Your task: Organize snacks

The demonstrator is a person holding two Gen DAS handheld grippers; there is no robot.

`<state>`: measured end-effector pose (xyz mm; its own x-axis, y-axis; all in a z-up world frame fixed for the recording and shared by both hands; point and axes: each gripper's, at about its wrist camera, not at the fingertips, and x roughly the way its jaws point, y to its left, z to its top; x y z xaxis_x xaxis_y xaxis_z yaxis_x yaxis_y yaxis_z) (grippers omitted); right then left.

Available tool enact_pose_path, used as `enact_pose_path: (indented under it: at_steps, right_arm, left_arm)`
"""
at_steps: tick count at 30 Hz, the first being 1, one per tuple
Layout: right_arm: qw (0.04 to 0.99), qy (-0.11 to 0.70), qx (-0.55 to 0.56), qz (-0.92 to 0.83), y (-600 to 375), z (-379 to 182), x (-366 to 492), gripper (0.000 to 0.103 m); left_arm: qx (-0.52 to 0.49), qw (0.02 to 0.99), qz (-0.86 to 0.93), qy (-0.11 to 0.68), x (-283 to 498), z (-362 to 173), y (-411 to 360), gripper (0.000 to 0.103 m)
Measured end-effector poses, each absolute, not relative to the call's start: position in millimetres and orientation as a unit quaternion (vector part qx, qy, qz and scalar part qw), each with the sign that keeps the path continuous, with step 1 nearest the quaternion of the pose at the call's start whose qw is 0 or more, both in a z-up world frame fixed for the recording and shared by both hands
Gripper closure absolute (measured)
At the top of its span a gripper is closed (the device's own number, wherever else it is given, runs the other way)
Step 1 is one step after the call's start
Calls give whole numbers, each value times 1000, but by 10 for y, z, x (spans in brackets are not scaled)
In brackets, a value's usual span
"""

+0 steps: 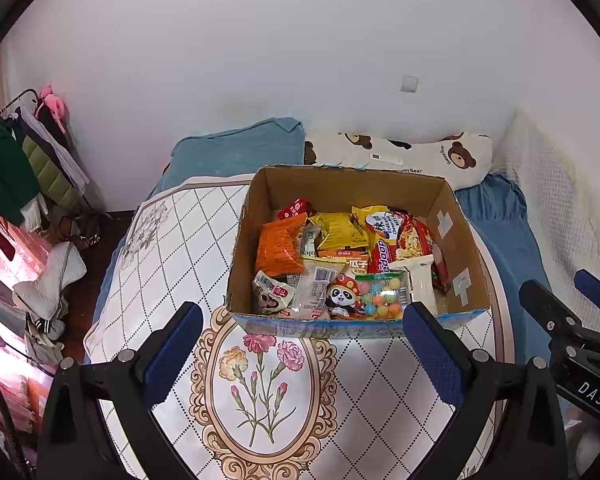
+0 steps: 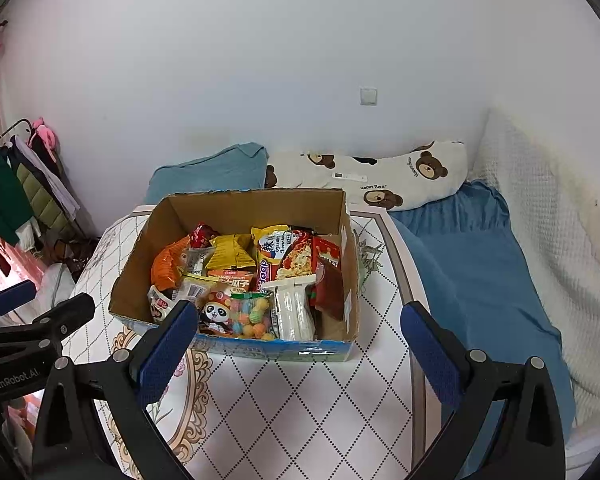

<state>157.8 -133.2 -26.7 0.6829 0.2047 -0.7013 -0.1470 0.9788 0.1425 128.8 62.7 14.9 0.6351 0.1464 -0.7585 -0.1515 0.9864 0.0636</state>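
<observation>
A bedroom in a home — a bed with a blue sheet runs along a plain white wall, with a bear-print pillow and a blue pillow at its head. A clothes rack hung with jackets stands at the left, and a light switch sits on the wall — all domestic.

Left gripper and right gripper hover side by side, fingers spread wide, empty.
</observation>
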Motion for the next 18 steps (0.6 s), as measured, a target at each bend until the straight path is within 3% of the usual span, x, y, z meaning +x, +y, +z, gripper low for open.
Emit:
enact_pose_path:
  at_steps: [18]
  right_arm:
    - [917,385,33,99,-1397,-213,1537,0]
  left_arm:
    - [-1,905,79,418,1259,176,632,1]
